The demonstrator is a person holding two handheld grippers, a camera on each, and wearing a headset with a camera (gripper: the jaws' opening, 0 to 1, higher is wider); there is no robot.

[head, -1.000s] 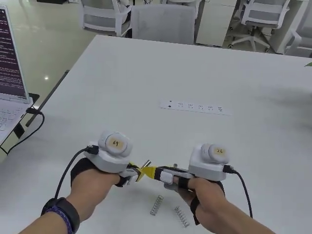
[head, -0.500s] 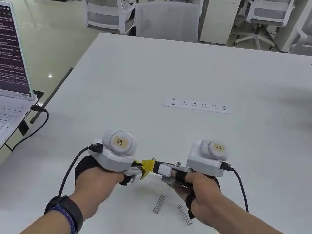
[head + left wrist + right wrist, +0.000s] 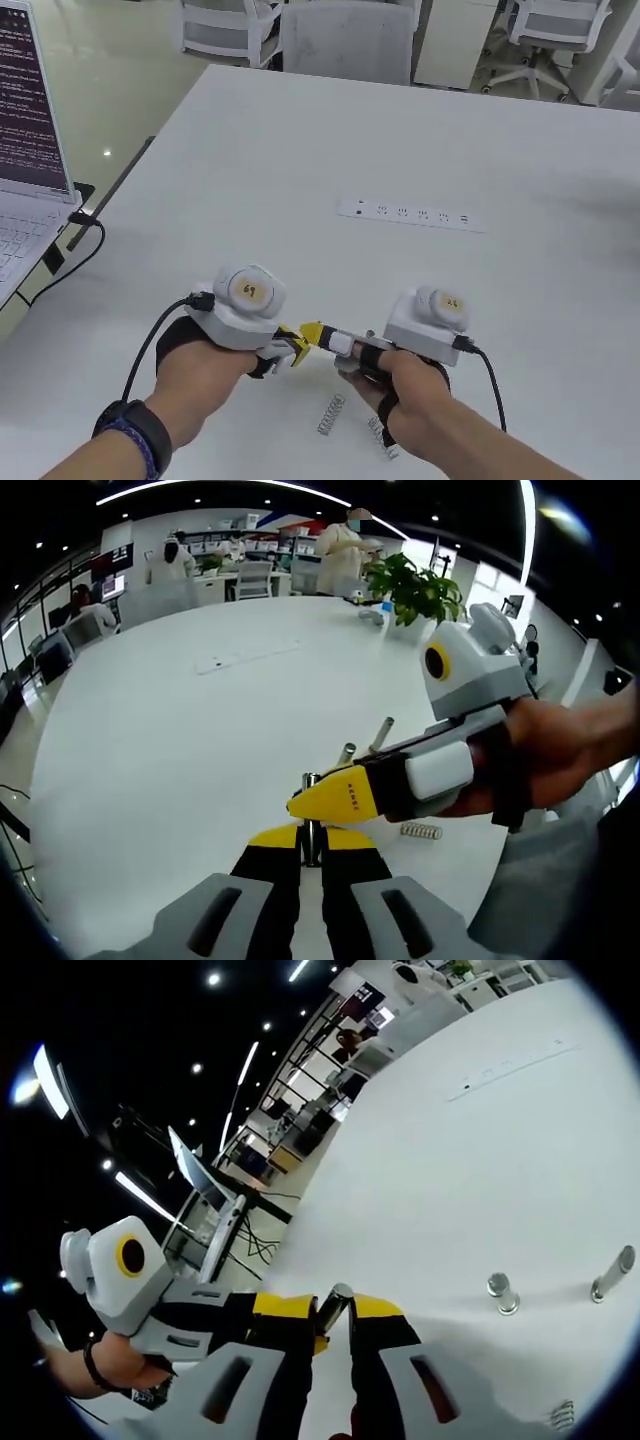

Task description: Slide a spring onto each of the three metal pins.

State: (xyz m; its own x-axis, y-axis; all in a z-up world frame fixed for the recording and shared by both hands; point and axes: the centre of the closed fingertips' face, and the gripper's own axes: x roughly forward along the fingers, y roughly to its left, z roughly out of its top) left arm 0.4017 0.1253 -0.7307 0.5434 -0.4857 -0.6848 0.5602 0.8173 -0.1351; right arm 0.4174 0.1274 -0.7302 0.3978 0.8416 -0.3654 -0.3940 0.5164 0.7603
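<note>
Springs [image 3: 331,413] [image 3: 383,438], two of them, lie loose on the table [image 3: 300,150] close to the person, on no pin so far. Just beyond, the left gripper [image 3: 311,848] has its jaws pressed in on the shaft of the nearest pin [image 3: 311,780], and the right gripper [image 3: 333,1318] pinches the same pin near its top; whether a third spring is threaded there I cannot tell. Farther out, the two other pins [image 3: 499,1288] [image 3: 612,1272] stand bare, so at best one of three looks done.
</note>
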